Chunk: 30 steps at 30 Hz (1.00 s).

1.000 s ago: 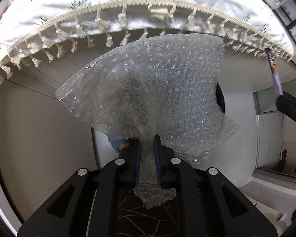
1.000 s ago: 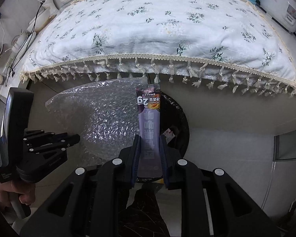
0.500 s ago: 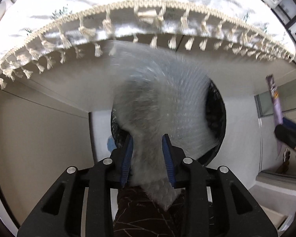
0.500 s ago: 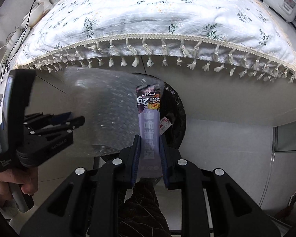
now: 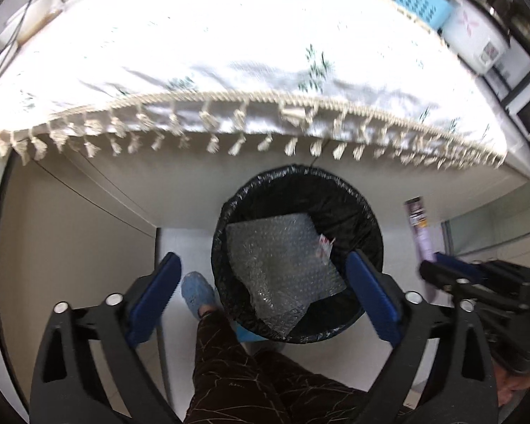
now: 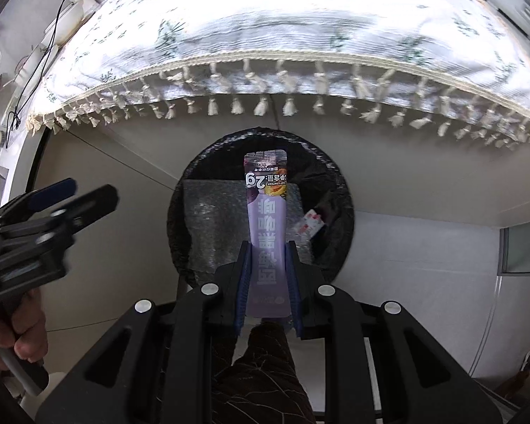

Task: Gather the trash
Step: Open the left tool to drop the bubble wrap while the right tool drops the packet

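— Since one second ago the bubble wrap (image 5: 282, 268) has left the left gripper (image 5: 261, 293); it was pinched there and now it lies inside the trash bin (image 5: 367, 212), leaning on the near wall of the black liner.

— And the left fingers, how do they stand?

— Spread wide and holding nothing. The two blue pads are on either side of the bin mouth, above it.

— What about the other hand?

— The right gripper (image 6: 266, 275) is closed on the purple sachet (image 6: 266, 212). The sachet stands upright between the pads, its top end pointing over the bin opening.

— So how much of the job is finished?

— I judge that one piece is done and one is in progress. The wrap is in, and a small white and red wrapper (image 6: 309, 222) is also lying in the bin. The sachet must only be released, because it is already held over the opening.

— Is more trash waiting on the table?

— On the fringed tablecloth (image 6: 300, 28) I see none, but the left view is overexposed and blurred there, so I cannot be sure.
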Each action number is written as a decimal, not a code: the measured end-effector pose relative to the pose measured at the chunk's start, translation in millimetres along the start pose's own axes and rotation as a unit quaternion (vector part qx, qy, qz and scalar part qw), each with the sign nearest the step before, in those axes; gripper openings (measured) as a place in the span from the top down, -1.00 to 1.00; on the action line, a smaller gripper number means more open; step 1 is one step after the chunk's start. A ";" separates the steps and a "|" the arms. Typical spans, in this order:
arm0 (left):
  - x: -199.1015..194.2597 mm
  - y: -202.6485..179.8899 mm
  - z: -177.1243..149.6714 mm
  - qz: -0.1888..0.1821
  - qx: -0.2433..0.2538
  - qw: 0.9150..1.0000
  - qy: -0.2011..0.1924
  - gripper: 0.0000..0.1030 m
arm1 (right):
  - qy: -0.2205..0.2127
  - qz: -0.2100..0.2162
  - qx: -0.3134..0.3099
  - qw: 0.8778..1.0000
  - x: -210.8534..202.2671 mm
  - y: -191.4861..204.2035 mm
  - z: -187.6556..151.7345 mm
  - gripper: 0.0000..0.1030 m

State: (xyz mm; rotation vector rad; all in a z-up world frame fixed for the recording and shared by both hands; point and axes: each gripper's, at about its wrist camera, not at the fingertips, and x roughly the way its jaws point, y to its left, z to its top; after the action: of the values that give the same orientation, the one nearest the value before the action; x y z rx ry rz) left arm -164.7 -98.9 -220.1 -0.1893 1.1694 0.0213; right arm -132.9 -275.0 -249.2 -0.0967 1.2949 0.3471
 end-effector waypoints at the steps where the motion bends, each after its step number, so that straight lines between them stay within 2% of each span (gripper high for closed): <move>1: -0.7 1.0 0.0 0.000 -0.001 1.000 -0.002 -0.89 | 0.002 0.003 -0.002 1.000 2.6 2.8 1.4 0.64; 10: -17.9 22.3 1.1 0.014 -0.021 1.000 -0.005 -0.89 | 0.003 0.012 -0.033 0.999 14.9 32.4 15.5 0.57; 11: -17.8 24.2 1.6 0.015 -0.023 1.000 -0.005 -0.89 | 0.001 0.008 -0.038 0.999 14.8 34.7 16.4 0.51; 14: -19.4 30.0 2.9 0.015 -0.026 1.000 -0.003 -0.88 | -0.012 0.001 -0.042 0.999 8.7 38.6 20.0 0.06; 18: -28.6 33.7 9.1 0.024 -0.030 0.999 -0.004 -0.88 | -0.032 -0.002 -0.031 0.999 -11.4 32.6 25.8 -0.30; 22: -51.6 37.7 21.4 0.018 -0.038 0.999 -0.011 -0.88 | -0.076 -0.009 -0.015 0.997 -49.8 24.9 39.1 -0.51; 26: -84.8 39.7 43.0 0.013 -0.027 0.999 -0.030 -0.88 | -0.129 -0.034 0.004 0.991 -96.6 18.9 56.0 -0.75; 30: -118.0 40.0 70.8 0.012 -0.014 0.999 -0.045 -0.88 | -0.170 -0.064 0.026 0.983 -144.2 12.6 72.1 -0.84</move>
State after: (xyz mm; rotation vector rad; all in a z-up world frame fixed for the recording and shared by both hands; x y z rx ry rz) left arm -151.0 -38.6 -90.9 -0.1980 1.0824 0.0664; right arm -103.1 -272.7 -90.2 -0.0732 0.9539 0.2083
